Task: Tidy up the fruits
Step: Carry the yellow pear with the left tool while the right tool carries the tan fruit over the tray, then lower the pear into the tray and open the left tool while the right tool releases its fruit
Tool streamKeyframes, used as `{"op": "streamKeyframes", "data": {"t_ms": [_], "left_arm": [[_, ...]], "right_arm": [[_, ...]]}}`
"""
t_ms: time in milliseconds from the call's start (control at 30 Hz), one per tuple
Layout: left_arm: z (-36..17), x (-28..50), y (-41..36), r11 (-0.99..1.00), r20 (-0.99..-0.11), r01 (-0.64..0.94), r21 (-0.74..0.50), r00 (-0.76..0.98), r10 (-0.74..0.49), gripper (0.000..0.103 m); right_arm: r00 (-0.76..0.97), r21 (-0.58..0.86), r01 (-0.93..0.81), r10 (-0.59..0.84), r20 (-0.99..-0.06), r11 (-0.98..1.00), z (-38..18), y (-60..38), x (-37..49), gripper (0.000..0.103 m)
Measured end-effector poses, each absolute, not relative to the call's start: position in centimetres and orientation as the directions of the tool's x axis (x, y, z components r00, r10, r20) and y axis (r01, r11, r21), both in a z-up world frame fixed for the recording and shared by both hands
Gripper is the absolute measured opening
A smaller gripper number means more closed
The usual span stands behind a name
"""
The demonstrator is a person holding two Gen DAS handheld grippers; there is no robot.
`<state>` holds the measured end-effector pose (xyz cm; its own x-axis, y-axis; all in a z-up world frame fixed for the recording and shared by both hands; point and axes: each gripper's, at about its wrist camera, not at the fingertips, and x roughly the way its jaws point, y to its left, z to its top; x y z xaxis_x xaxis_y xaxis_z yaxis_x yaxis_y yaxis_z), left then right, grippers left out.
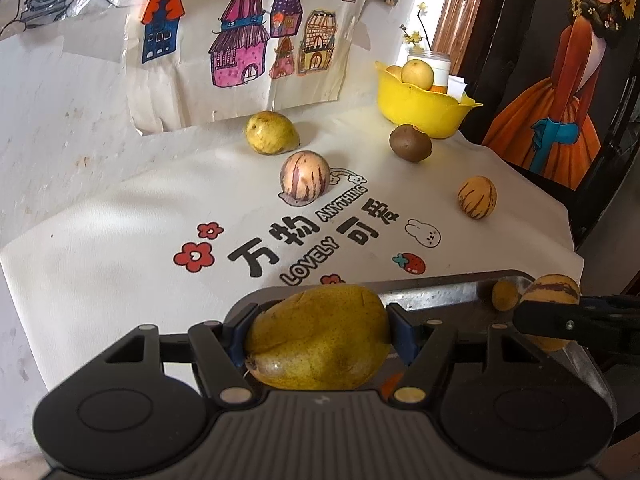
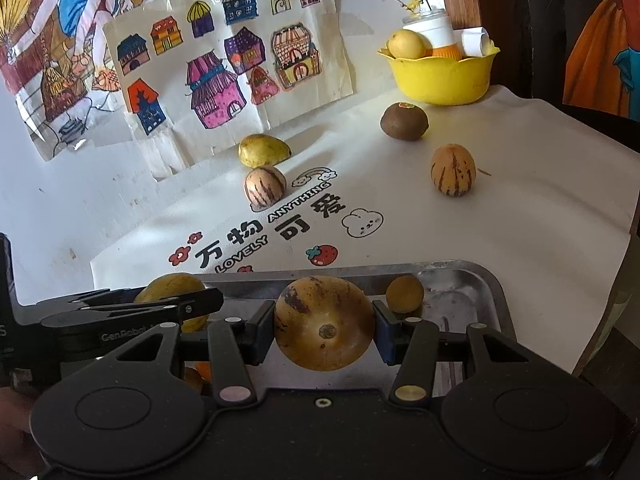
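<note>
Left gripper (image 1: pixel 318 336) angled down, clamped on yellow pear (image 1: pixel 320 338) above metal tray (image 1: pixel 440 292). Right gripper (image 2: pixel 325 330) likewise tilted down, clamped on striped melon (image 2: pixel 325 324) over tray's middle. Small round fruit (image 2: pixel 405 294) by far rim; tray floor right of it bare

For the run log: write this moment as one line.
left gripper: shut on pear | right gripper: shut on striped melon | both over metal tray
</note>
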<state>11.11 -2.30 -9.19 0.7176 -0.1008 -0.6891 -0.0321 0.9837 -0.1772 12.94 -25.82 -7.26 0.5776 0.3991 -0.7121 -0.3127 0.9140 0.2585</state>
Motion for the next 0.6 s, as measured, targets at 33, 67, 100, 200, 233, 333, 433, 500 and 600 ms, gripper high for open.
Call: {"op": "streamKeyframes", "data": {"t_ms": [33,67,100,200,233,333,433,500,600], "left_arm": [[-9.3,11.1,-2.3,0.984,-0.691,-0.032,-0.176,0.716,-0.100,0.071],[-9.4,11.0,-2.4,0.984,-0.693,-0.033,-0.174,0.714,-0.099,0.071],[-9.5,11.0,-2.5,0.984,-0.695,-0.032,-0.174,0.712,-0.100,0.071],[-9.8,11.1,-2.5,0.985,-0.699,-0.032,-0.170,0.709,-0.097,0.071],[-9.8,11.2,-2.6,0.985,-0.697,-0.032,-0.168,0.710,-0.096,0.071],[-9.9,11.5,-2.7,0.986,-0.697,-0.028,-0.162,0.711,-0.094,0.071],[-10.0,11.6,-2.9,0.987,-0.696,-0.027,-0.157,0.712,-0.091,0.071],[-10.0,11.6,-3.0,0.987,-0.694,-0.027,-0.158,0.714,-0.092,0.071],[-10.1,11.6,-3.0,0.987,-0.696,-0.025,-0.160,0.712,-0.095,0.071]], "right_arm": [[0.576,0.257,-0.313,0.398,-0.714,0.914,-7.4,-25.8,13.0,0.052],[0.575,0.257,-0.313,0.397,-0.715,0.914,-7.5,-25.7,13.1,0.052],[0.574,0.253,-0.313,0.395,-0.717,0.915,-7.7,-25.7,13.2,0.052],[0.576,0.234,-0.318,0.383,-0.722,0.919,-8.0,-25.3,13.3,0.052],[0.574,0.231,-0.320,0.382,-0.724,0.919,-8.1,-25.2,13.3,0.052],[0.573,0.215,-0.325,0.373,-0.730,0.921,-8.4,-25.0,13.4,0.052],[0.577,0.198,-0.331,0.364,-0.731,0.923,-8.6,-24.7,13.4,0.052],[0.580,0.189,-0.332,0.358,-0.732,0.924,-8.7,-24.8,13.4,0.052],[0.579,0.179,-0.329,0.348,-0.737,0.927,-9.0,-24.8,13.5,0.052]]}}
